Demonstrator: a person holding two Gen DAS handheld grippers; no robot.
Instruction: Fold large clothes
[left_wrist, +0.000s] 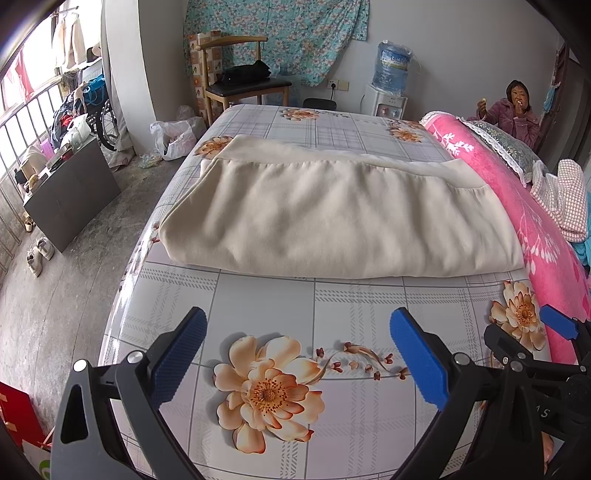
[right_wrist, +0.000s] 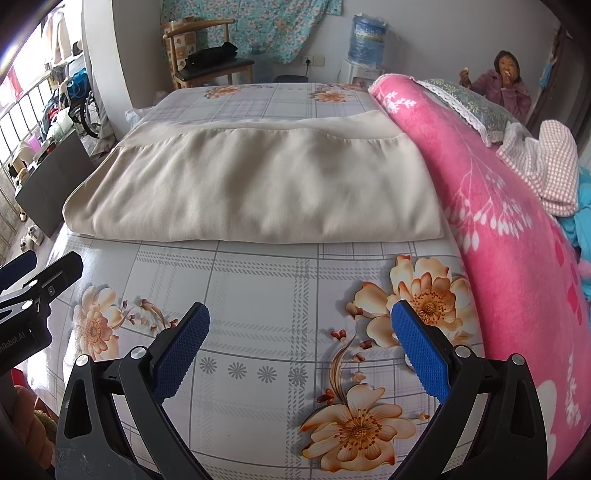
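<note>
The cream garment (left_wrist: 340, 218) is laid folded flat on the bed (left_wrist: 280, 306). Both the left gripper (left_wrist: 295, 354) and right gripper (right_wrist: 299, 350) are held wide, empty, near its front edge, probably for the next fold.

Domestic bedroom: a bed (left_wrist: 332, 306) with floral-check sheet filled the view; beyond its far end stood a wooden chair (left_wrist: 240, 85) and water dispenser (left_wrist: 388, 99); a rolled pink blanket (right_wrist: 498, 206) lay along its right edge.
</note>
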